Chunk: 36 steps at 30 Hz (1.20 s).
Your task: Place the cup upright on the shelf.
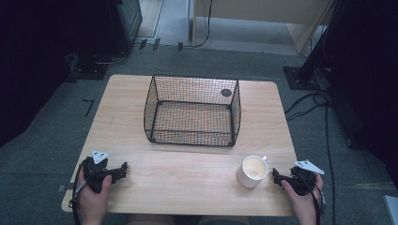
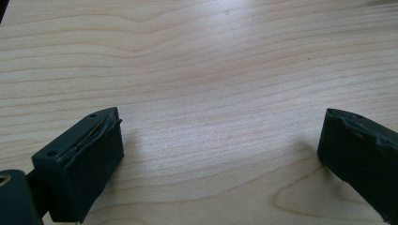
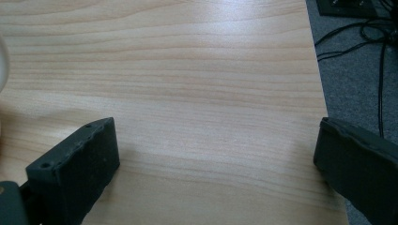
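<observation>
The white cup (image 1: 252,171) stands on the near right of the worktop (image 1: 187,159), just left of the right gripper (image 1: 278,177), whose fingers (image 3: 75,173) are spread wide and empty. It sits outside those fingers. The left gripper (image 1: 123,168) rests at the near left, well apart from the cup, its fingers (image 2: 80,164) also wide apart over bare wood.

light: dim, soft, from above | shadows: faint beside jaws | corners: dark | focus: slightly soft, grainy

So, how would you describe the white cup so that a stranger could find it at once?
Start at the wooden table and its black wire basket in the middle. Nearer the person, toward the basket's right front corner, stands the white cup, just left of the right gripper. It is the only white, round, open-topped thing there.
</observation>
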Motion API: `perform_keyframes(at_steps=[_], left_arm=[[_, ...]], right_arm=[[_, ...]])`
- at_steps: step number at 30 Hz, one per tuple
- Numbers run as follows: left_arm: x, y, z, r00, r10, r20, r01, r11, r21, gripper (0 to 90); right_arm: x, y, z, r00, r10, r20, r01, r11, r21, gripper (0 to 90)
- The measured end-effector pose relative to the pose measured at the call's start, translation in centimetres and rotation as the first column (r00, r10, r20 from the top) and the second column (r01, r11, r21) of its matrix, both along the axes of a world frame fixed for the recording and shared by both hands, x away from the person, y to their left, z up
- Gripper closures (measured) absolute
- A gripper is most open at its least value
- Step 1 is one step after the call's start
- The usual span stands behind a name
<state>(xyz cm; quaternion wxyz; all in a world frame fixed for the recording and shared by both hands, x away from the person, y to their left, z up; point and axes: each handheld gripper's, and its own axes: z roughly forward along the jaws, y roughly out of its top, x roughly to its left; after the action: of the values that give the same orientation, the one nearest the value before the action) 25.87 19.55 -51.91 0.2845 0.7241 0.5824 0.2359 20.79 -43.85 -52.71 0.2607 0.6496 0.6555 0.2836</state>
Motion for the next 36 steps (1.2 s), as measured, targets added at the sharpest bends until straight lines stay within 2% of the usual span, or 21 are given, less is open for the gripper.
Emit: perform_keyframes(at_steps=[4,6,7,10,14,17,19,26,30,33,36], left_arm=[[0.0,0.0,0.0,1.0000,0.000,0.001,0.000,1.0000,-0.001,0.7],[0.0,0.0,0.0,1.0000,-0.003,0.001,0.003,1.0000,0.000,0.8],[0.0,0.0,0.0,1.0000,-0.003,0.001,0.003,1.0000,0.000,0.8],[0.0,0.0,0.0,1.0000,-0.004,0.001,0.004,1.0000,0.000,0.7],[0.0,0.0,0.0,1.0000,-0.006,0.001,0.006,1.0000,0.001,0.8],[0.0,0.0,0.0,1.0000,-0.006,0.001,0.006,1.0000,0.001,0.8],[0.0,0.0,0.0,1.0000,-0.007,0.001,0.007,1.0000,0.001,0.8],[0.0,0.0,0.0,1.0000,-0.007,0.001,0.007,1.0000,0.002,0.8],[0.0,0.0,0.0,1.0000,-0.007,0.001,0.007,1.0000,0.002,0.8],[0.0,0.0,0.0,1.0000,-0.007,0.001,0.007,1.0000,0.001,0.8],[0.0,0.0,0.0,1.0000,-0.007,0.001,0.007,1.0000,0.001,0.8]], right_arm=[[-0.2,0.1,0.0,1.0000,-0.008,0.002,0.008,1.000,0.000,1.4],[-0.4,0.3,0.1,0.9996,-0.024,0.017,0.023,1.000,0.008,7.3],[-0.7,0.4,0.2,0.9992,-0.020,0.035,0.019,1.000,0.023,12.5],[-1.0,0.5,0.7,0.9975,0.011,0.069,-0.016,0.997,0.074,13.2],[-1.2,0.9,1.7,0.9941,0.024,0.105,-0.035,0.995,0.095,14.1],[-1.3,1.2,2.5,0.9905,0.020,0.136,-0.034,0.994,0.099,17.1],[-1.3,1.3,2.8,0.9880,0.036,0.150,-0.049,0.996,0.080,18.1],[-0.9,2.4,3.0,0.9790,0.125,0.161,-0.138,0.988,0.073,23.9],[-0.5,2.7,3.1,0.9740,0.153,0.167,-0.167,0.983,0.074,28.6],[-0.2,3.1,3.0,0.9700,0.173,0.172,-0.188,0.979,0.081,28.7],[0.1,3.5,3.1,0.9674,0.185,0.173,-0.198,0.978,0.063,32.0]])
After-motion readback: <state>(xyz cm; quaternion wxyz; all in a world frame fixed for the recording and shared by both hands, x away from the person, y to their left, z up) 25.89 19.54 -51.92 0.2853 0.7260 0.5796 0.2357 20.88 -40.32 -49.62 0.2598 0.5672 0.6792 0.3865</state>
